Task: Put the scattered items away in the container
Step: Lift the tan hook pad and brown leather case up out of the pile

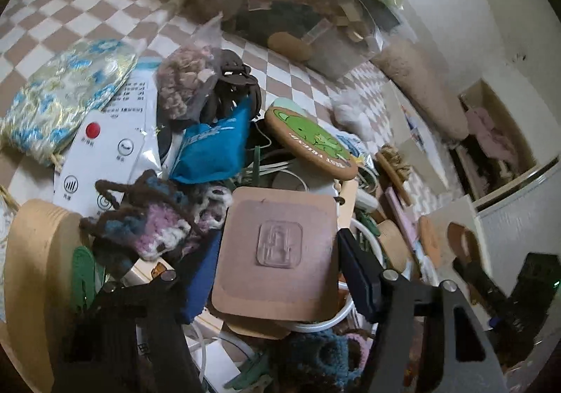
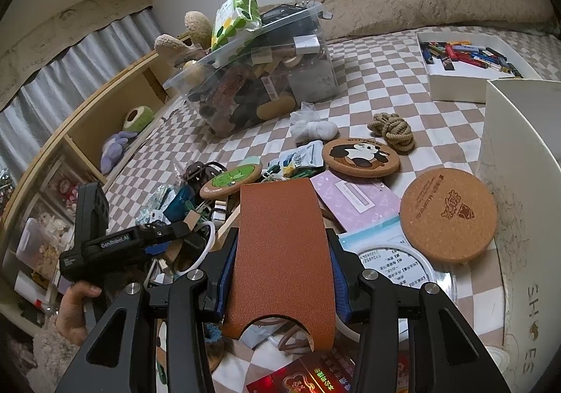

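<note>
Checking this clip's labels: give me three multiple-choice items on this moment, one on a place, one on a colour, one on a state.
1. The tan square card lies: A between the left hand-held gripper's fingers; B in the clear bin; C on the white box.
2. The leather piece is: A green; B brown; C white.
3. The right hand-held gripper is: A open, empty; B out of view; C shut on the leather piece.
A: fingers flank it. B: plainly brown. C: pads press its edges.

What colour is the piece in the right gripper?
Reddish-brown leather piece, pebbled texture; clearest in the right wrist view.
</note>
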### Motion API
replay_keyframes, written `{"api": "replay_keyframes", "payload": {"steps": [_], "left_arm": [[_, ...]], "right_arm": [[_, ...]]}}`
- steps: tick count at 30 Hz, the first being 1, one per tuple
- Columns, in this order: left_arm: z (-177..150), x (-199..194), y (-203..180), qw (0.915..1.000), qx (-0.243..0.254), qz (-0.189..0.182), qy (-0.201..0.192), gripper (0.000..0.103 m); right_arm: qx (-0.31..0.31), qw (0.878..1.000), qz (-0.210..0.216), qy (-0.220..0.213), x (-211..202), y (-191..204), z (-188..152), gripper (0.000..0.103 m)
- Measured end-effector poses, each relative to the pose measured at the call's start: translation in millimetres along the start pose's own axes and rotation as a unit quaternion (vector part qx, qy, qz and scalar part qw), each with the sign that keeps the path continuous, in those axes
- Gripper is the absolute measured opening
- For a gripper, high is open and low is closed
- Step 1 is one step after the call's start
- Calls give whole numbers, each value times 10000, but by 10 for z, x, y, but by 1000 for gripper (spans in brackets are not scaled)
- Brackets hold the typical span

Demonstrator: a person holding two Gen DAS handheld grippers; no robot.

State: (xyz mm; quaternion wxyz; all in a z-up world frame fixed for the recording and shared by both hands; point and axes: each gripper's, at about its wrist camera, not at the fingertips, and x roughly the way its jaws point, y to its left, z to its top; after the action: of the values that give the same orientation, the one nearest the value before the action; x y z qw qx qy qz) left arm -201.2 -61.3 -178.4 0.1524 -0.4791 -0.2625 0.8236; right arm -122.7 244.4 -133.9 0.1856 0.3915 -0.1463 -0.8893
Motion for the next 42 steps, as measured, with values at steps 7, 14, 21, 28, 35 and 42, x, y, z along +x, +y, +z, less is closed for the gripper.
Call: {"api": "replay_keyframes", "payload": {"steps": [7,14,21,28,35,42], "left_arm": [[-48,-36,-27,9997,188,150,-40,64],[-85,-101,-109,9983,355,396,-225,64],[-131,-218,-276,9914,846,782,-616,64],[-164,-323,-344,9879,999,850,-828,64],[-252,-387,-417,9845,1200,906,-901,64],[-382,-560,-571,9783,1446,937,-1147,64]], "right_arm": [[-42,10000,-19,-21,-7,15,-10,46],[-25,9999,-33,-128,-51,18,-6,46],[-53,9996,-44,-286,-128,32,15,46],[-100,9993,25,-349,-176,67,8,46],[-139,9992,65,-366,-219,88,-19,46],[-90,9987,142,-479,-349,92,-41,46]]}}
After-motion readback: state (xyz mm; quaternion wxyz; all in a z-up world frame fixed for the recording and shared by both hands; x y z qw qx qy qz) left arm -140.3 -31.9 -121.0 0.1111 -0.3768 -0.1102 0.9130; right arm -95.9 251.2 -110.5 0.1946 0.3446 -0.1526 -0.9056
